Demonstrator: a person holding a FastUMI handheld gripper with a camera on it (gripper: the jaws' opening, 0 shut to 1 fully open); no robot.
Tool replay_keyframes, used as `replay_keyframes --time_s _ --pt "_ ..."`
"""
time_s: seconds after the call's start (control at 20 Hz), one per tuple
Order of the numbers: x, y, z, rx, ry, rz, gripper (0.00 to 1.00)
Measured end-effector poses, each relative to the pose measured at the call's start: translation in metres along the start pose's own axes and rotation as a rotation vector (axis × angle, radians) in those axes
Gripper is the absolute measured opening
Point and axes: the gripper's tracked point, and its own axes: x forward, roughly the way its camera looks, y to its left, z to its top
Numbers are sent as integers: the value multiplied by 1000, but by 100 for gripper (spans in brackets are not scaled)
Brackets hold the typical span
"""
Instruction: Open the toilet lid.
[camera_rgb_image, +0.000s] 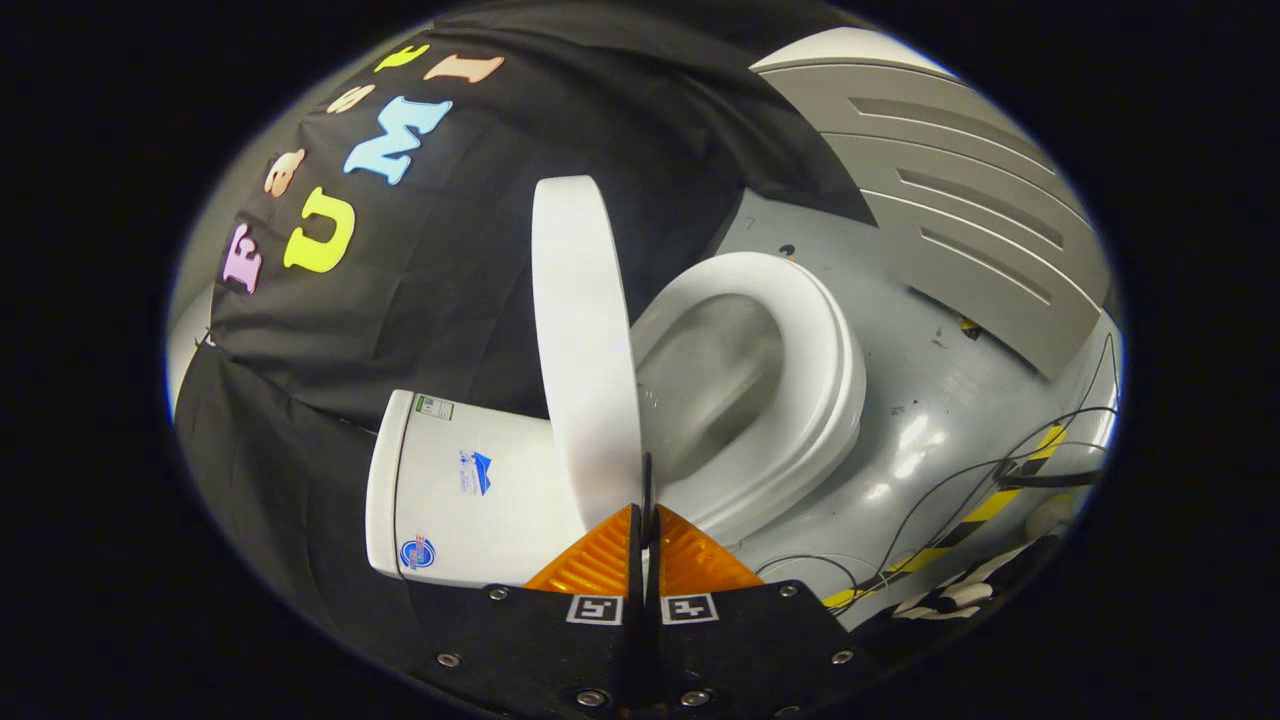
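Note:
The white toilet (760, 400) lies just ahead of my fingers, seen tilted. Its lid (585, 340) is raised and stands nearly upright off the seat (810, 330), between the bowl (715, 380) and the cistern (470, 490). The bowl is open to view. My gripper (646, 512) is shut, the two fingers pressed together with nothing between them. The fingertips sit right at the lid's free edge, on its bowl side; whether they touch it I cannot tell.
A grey floor (930, 420) surrounds the toilet. A grey ribbed panel (960, 210) stands beyond the seat. Black cables (1000, 480) and yellow-black tape (990, 505) run over the floor beside my fingers. Black cloth hangs behind the cistern.

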Motion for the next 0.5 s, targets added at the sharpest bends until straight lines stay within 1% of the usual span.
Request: replay_keyframes --time_s 0.25,0.5 --pt "-3 11 -2 -32 -7 -8 0" --pt "-6 27 -4 -155 -50 -29 0"
